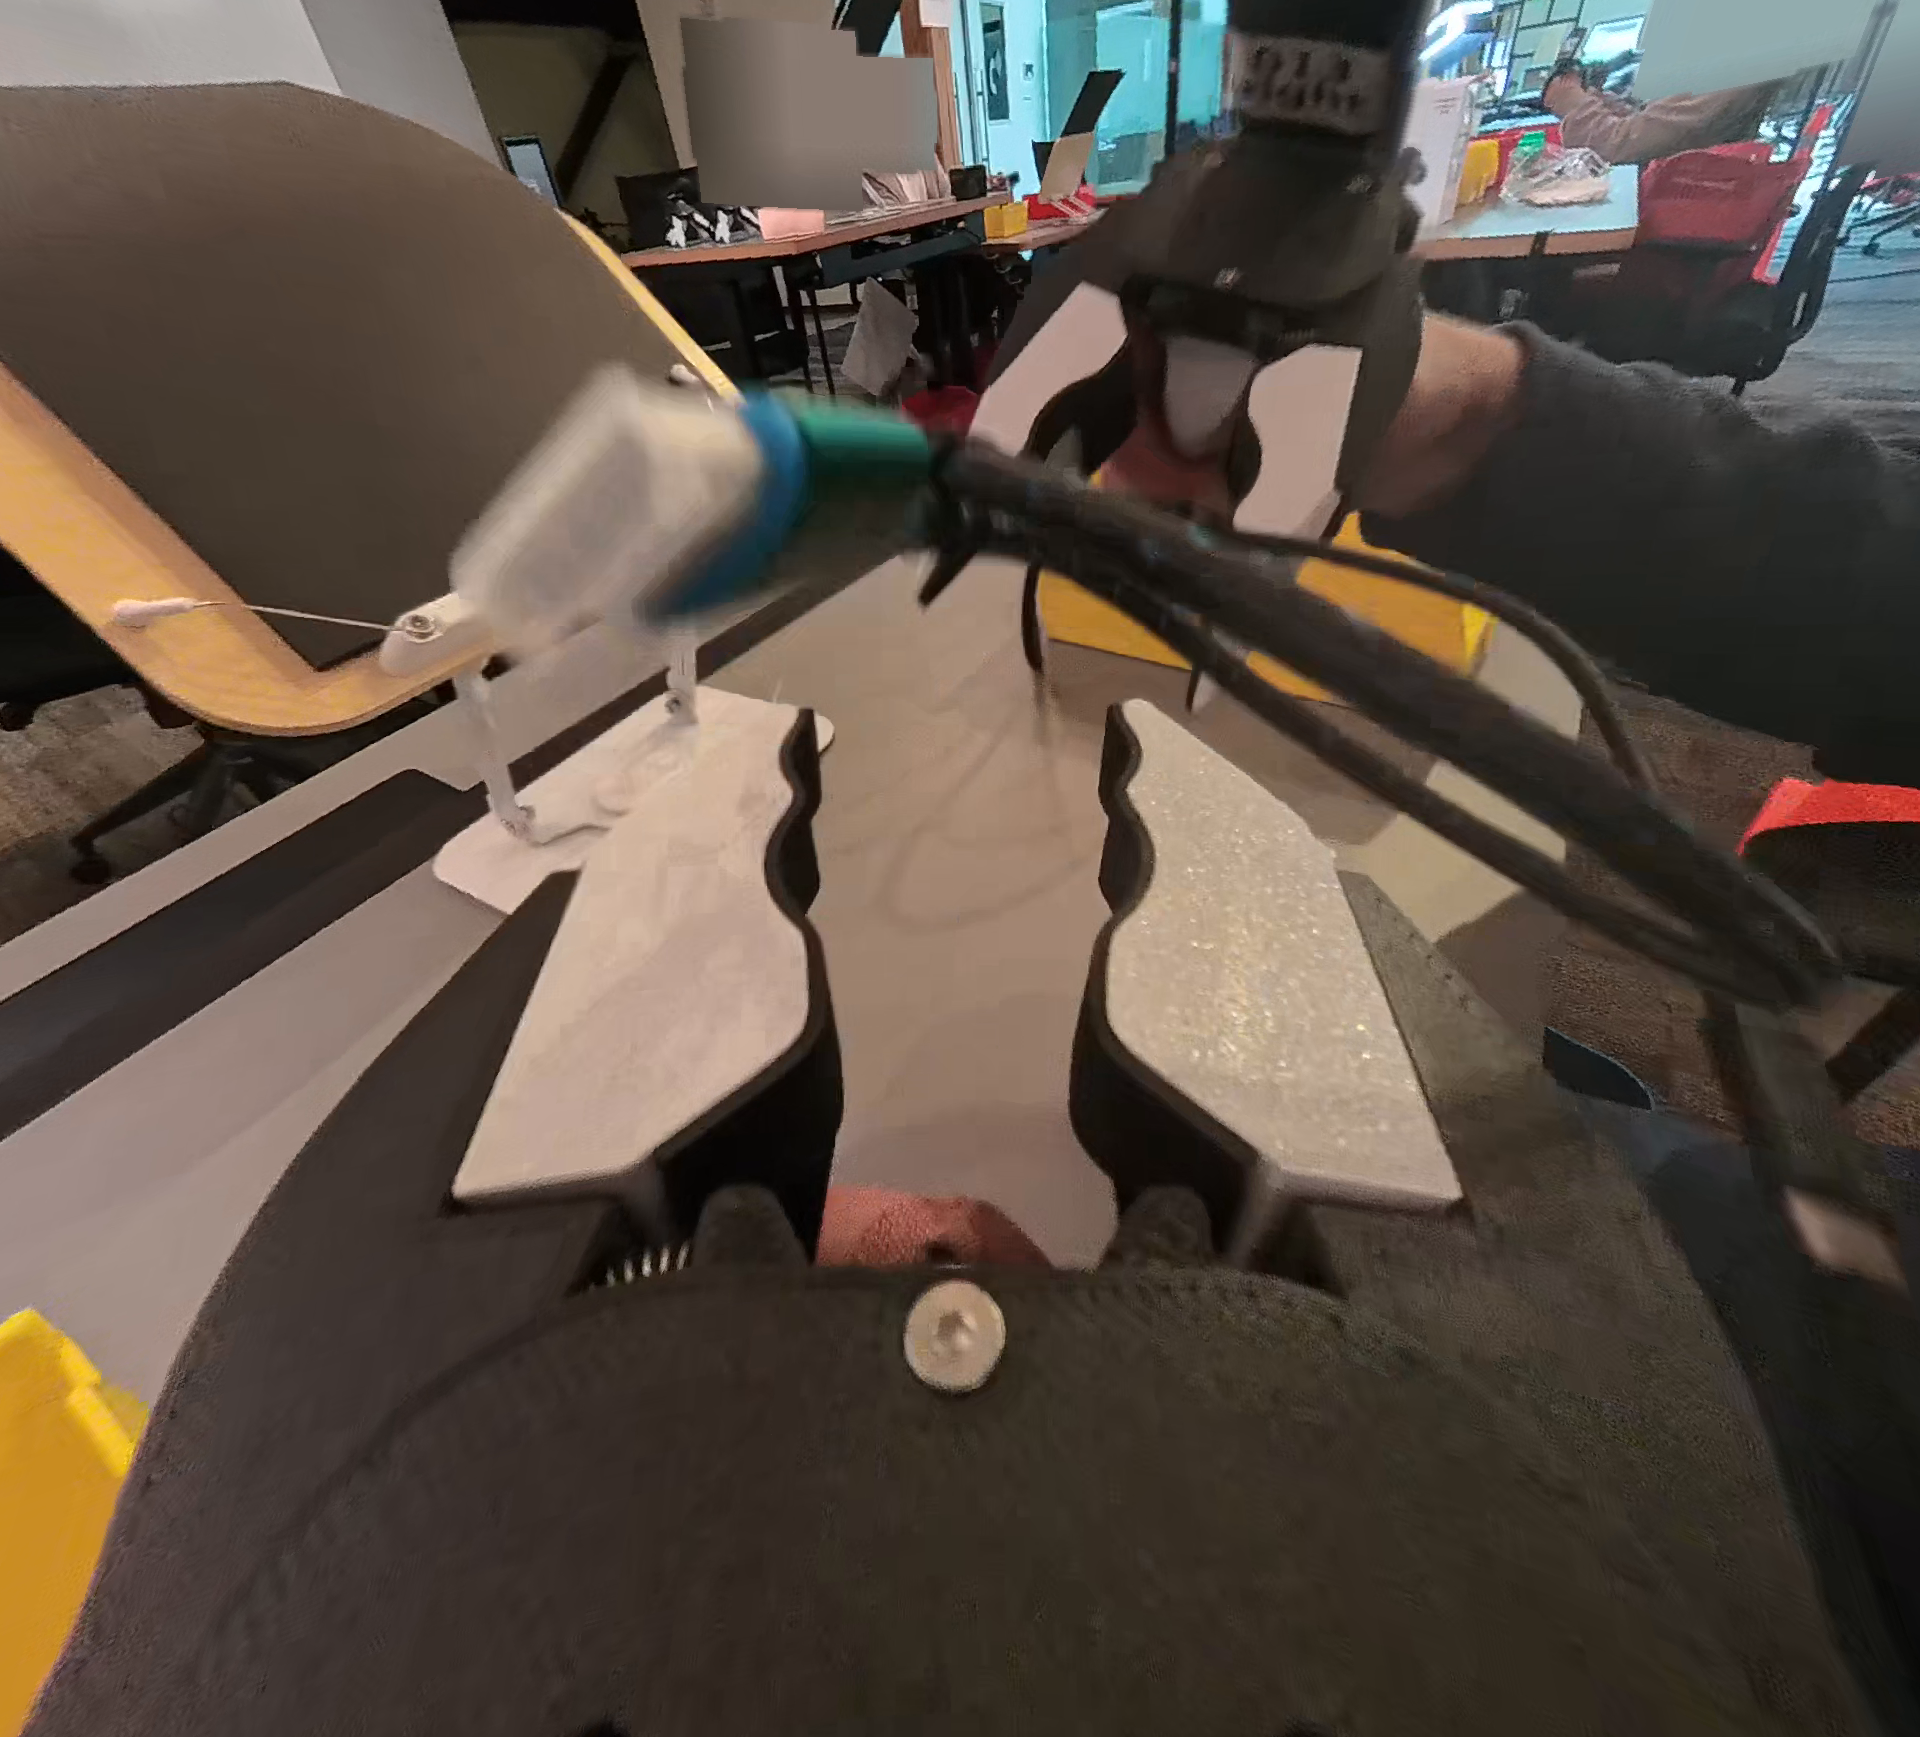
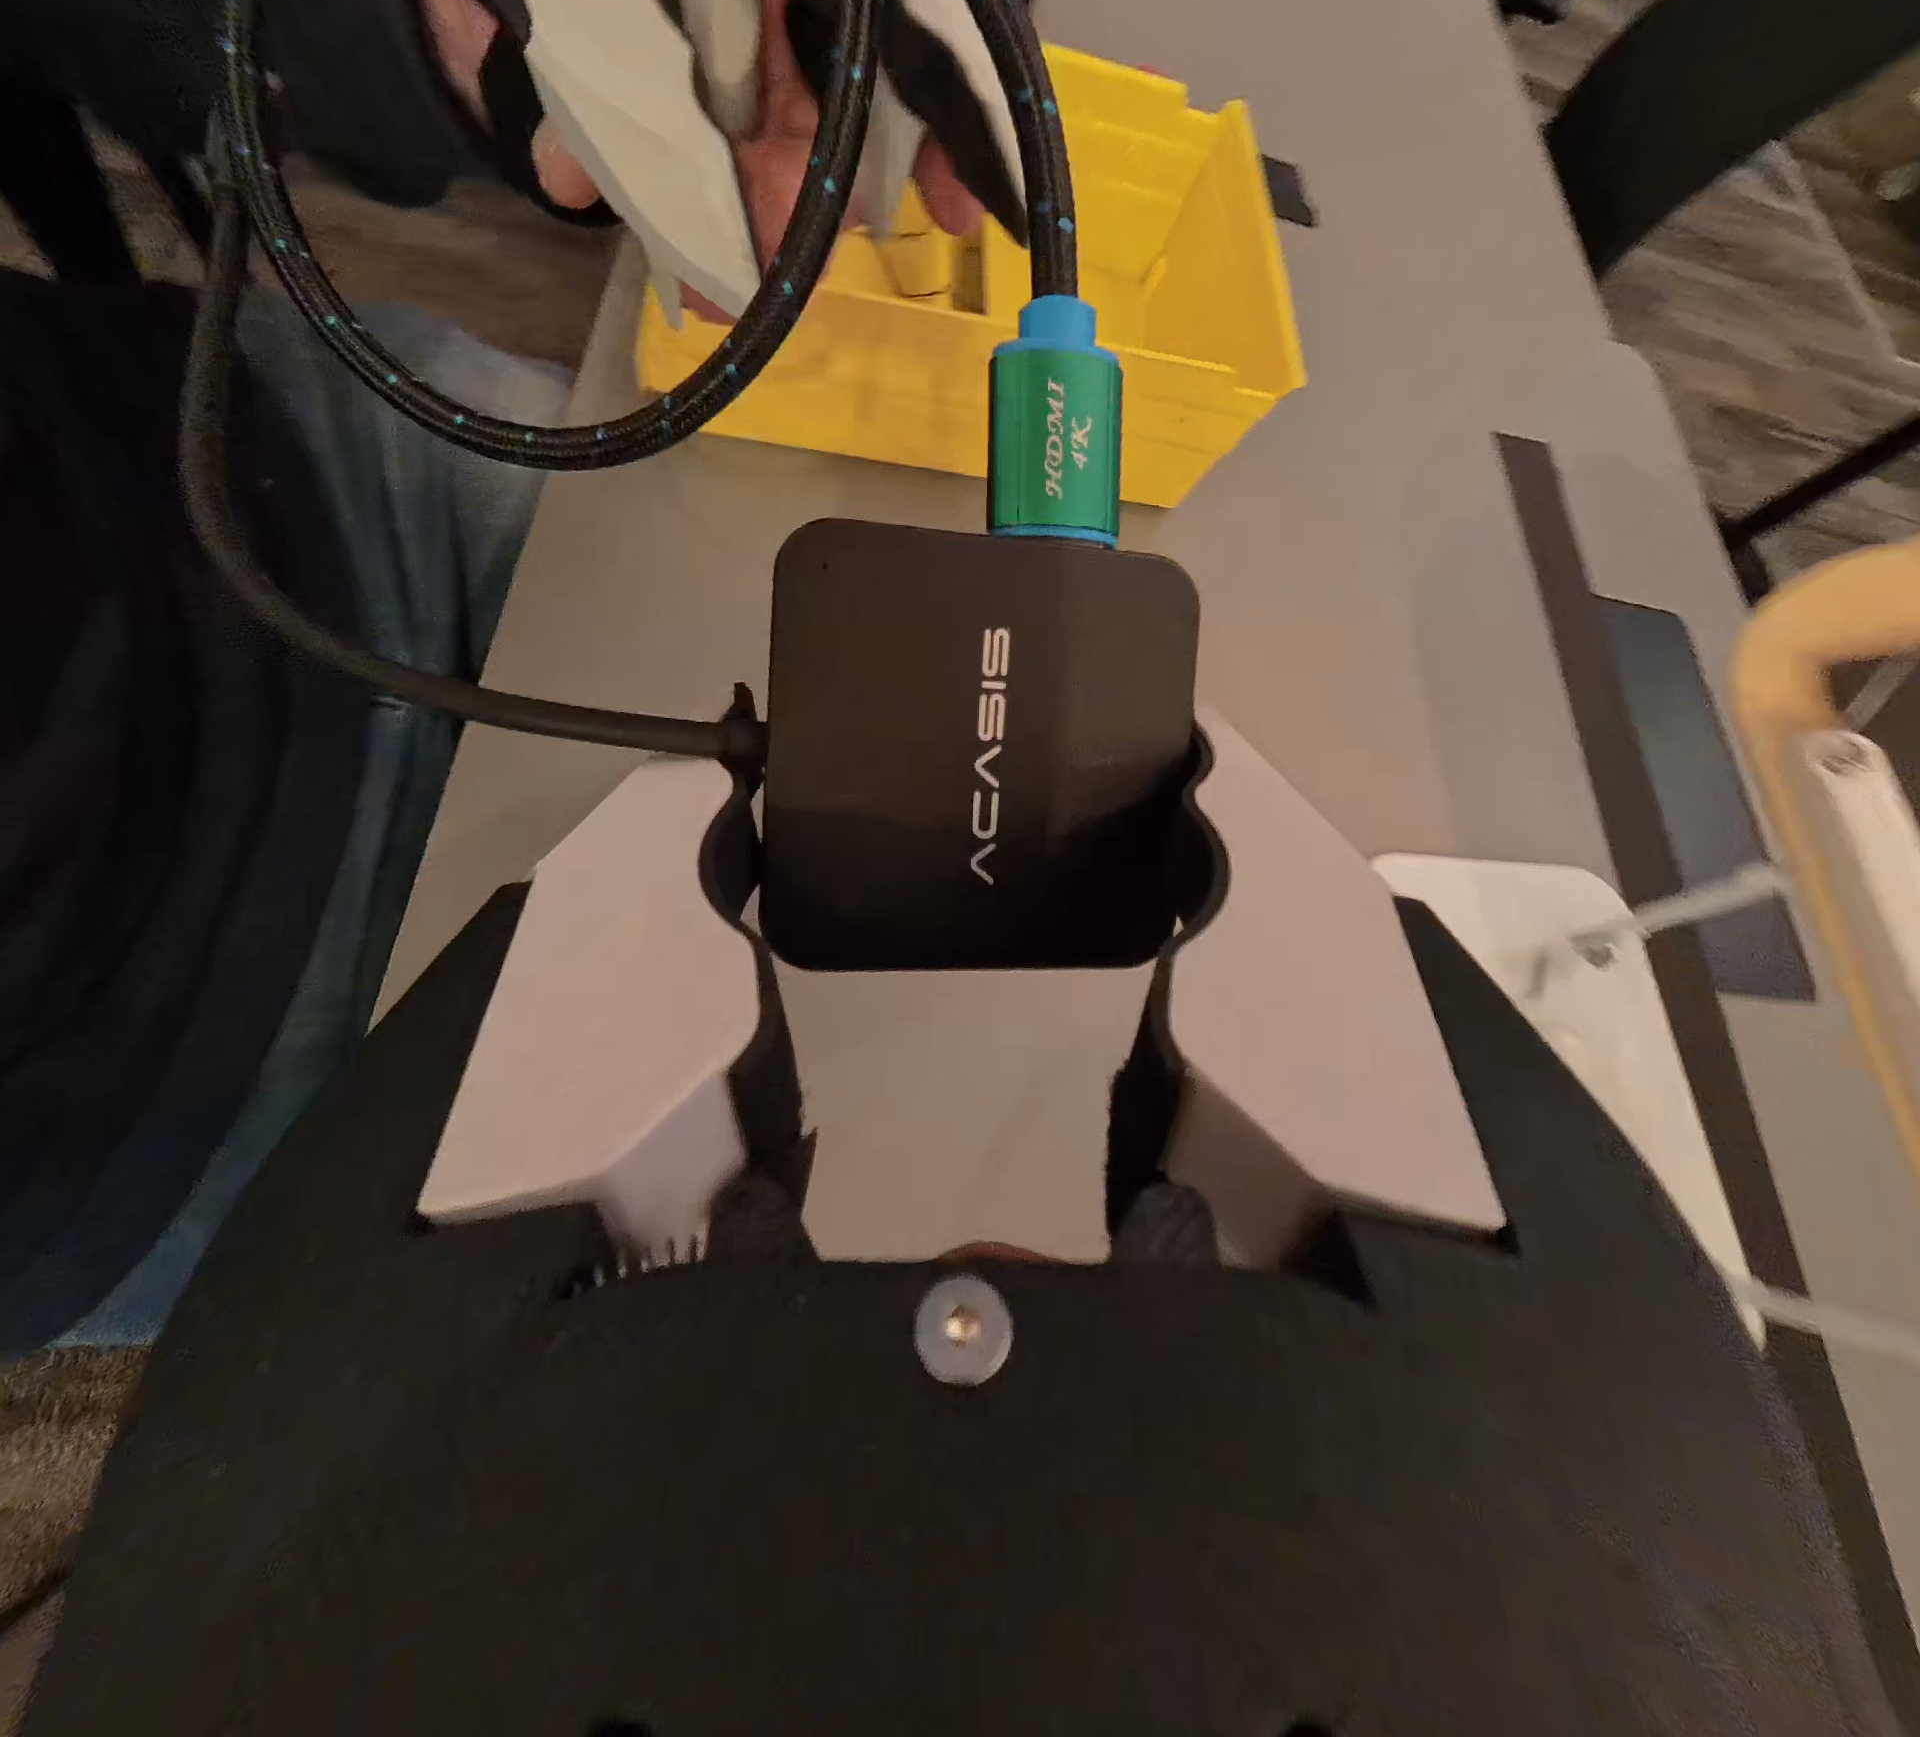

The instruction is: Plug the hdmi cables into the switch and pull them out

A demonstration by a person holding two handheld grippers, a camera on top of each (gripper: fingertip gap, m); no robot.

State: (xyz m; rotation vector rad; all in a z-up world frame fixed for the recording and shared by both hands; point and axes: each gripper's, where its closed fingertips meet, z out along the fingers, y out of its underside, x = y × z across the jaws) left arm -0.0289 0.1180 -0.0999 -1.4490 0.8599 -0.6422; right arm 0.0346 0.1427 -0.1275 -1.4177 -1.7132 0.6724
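While the right gripper (image 2: 971,840) clamps the switch (image 2: 977,742), a yellow bin (image 2: 1195,399) sits behind.

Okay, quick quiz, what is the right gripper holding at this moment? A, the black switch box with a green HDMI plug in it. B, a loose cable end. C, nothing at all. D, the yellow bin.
A: in the right wrist view the right gripper has its fingers closed on either side of the black switch, with the green HDMI plug seated in its far edge.
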